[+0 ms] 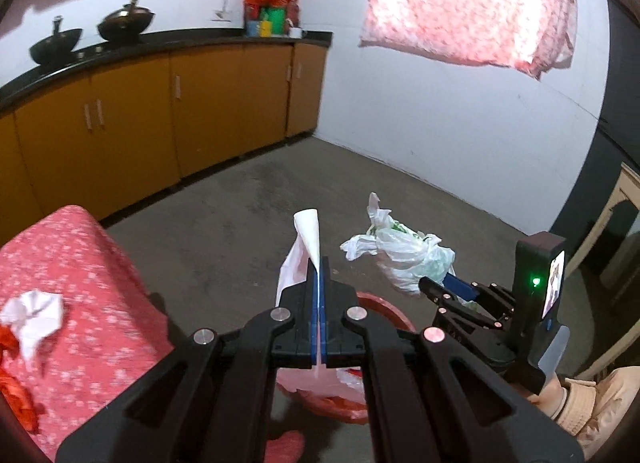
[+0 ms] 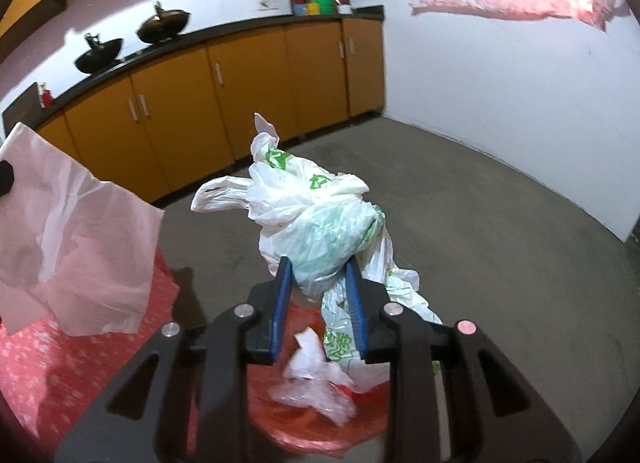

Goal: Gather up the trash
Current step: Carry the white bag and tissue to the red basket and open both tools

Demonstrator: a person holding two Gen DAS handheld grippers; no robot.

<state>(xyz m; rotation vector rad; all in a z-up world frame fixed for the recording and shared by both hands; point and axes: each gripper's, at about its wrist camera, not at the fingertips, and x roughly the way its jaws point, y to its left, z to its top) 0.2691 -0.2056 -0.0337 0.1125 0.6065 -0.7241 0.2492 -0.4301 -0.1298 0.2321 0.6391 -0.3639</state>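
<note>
My left gripper (image 1: 319,269) is shut on a thin pale pink plastic sheet (image 1: 308,237) that sticks up past its tips and hangs below the jaws. In the right wrist view the same sheet (image 2: 76,247) hangs at the left. My right gripper (image 2: 320,275) is shut on a crumpled white plastic bag with green print (image 2: 316,207), also seen in the left wrist view (image 1: 404,255) ahead of the right gripper (image 1: 436,287). Both grippers hover over a red bin (image 2: 320,427) lined with red plastic; loose clear plastic (image 2: 316,383) lies in it. The bin rim (image 1: 384,307) shows under the left jaws.
A table with a red flowered cloth (image 1: 80,283) stands at the left, carrying a crumpled white paper (image 1: 34,315) and red scraps (image 1: 18,395). Orange cabinets (image 1: 168,115) with pans on the black counter line the far wall. A person's sleeve (image 1: 592,403) shows at the right.
</note>
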